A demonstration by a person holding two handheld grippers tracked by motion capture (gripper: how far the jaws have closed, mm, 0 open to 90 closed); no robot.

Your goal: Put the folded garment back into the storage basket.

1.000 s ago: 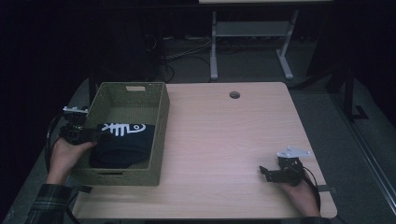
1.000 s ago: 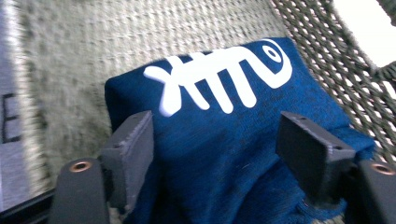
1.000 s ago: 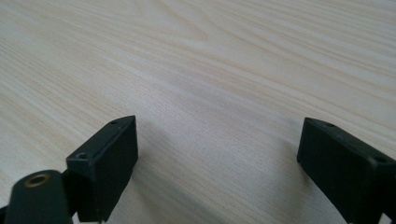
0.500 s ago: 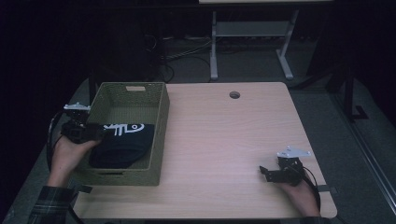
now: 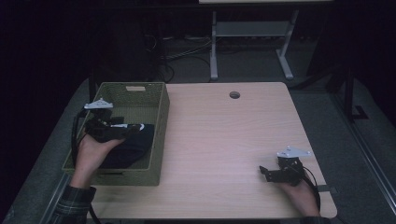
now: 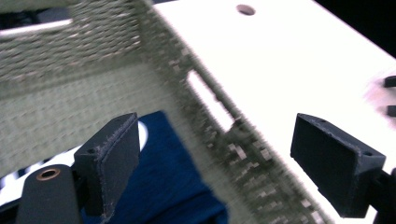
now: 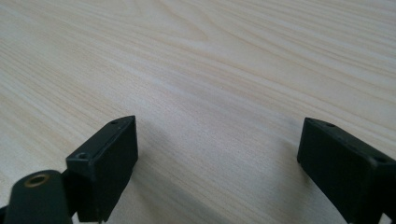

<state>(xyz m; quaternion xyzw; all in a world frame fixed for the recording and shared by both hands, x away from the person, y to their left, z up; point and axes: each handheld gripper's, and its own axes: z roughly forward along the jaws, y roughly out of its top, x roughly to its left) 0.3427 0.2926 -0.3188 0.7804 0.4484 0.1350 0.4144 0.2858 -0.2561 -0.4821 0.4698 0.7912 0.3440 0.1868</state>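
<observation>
The left gripper [image 5: 122, 130] is hovering wide open over the basket [image 5: 158, 140], holding nothing. The navy cloth [image 6: 173, 186] inside is looking soft and light, so I'd pinch a bunched fold. The right gripper [image 5: 265, 171] is resting wide open, well away from the basket.

table [image 5: 224, 135]: pale matt wood grain | basket [image 5: 159, 135]: rough woven fibre (olive) | cloth [image 6: 173, 186]: soft navy fabric

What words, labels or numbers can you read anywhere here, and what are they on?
None can be read.
Dark blue cloth in the woven basket: a white print, mostly hidden under the left gripper, with no letters legible.
Table and right gripper: no markings visible.
</observation>
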